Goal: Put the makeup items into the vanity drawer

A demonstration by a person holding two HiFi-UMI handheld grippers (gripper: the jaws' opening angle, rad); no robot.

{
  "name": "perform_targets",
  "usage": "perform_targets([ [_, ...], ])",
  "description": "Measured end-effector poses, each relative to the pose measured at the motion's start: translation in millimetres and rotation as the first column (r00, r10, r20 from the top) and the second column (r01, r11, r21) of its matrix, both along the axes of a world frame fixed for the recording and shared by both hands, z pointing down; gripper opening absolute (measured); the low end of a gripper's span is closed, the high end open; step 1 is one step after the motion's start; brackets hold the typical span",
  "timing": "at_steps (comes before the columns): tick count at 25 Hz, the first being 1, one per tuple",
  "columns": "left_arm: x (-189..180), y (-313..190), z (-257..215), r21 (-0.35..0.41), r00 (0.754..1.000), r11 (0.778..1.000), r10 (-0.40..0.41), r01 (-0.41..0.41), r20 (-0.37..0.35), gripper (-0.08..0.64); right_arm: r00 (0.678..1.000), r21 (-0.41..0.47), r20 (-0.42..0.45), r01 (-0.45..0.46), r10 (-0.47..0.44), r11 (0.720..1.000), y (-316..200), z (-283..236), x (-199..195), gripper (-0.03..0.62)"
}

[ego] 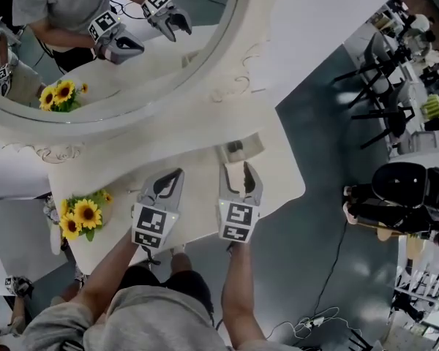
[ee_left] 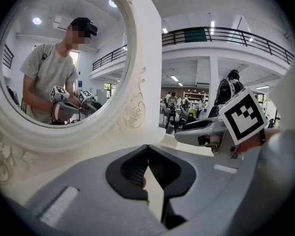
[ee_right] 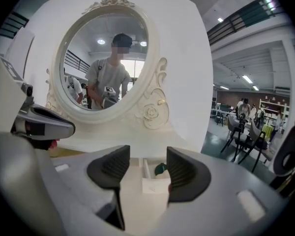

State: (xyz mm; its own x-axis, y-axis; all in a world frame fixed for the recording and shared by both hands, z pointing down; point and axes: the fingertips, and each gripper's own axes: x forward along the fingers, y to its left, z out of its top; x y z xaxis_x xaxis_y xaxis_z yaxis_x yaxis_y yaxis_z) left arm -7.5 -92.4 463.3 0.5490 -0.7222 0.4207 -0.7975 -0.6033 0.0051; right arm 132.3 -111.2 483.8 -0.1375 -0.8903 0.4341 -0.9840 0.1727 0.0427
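Sunflowers (ego: 81, 215) are sitting at the left end of the cream counter (ego: 199, 199), and they are reflecting in the oval mirror (ego: 205, 28). Black chairs (ego: 379, 82) are standing on the grey floor (ego: 314, 258) beyond.

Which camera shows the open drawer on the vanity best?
Right gripper view: the drawer sits framed by the open right claw, green item visible inside. Head view shows it small, from above; left gripper view misses it.

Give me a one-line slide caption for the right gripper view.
Open right claw faces a small open drawer holding a green item, before an oval mirror.
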Motion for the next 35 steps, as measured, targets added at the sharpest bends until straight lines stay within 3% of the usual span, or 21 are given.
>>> perform_targets([
  [11,-33.1,41.0,-45.7,0.077,0.999,0.997,0.027,-0.025,-0.020,0.011,0.999,0.100,0.020,-0.037,0.035,0.994,62.6,-59.3,-36.0,0.218],
  [25,-75.2,87.0,-68.0,0.110,0.997,0.992,0.063,-0.058,-0.036,0.011,0.997,0.179,0.017,-0.082,0.080,0.980,130.4,-91.1,-93.8,0.038],
  [35,-80.4,96.0,-74.9,0.119,0.996,0.991,0.072,-0.067,-0.042,0.011,0.998,0.181,0.005,-0.066,0.066,0.981,144.8,-95.6,-105.4,0.006],
])
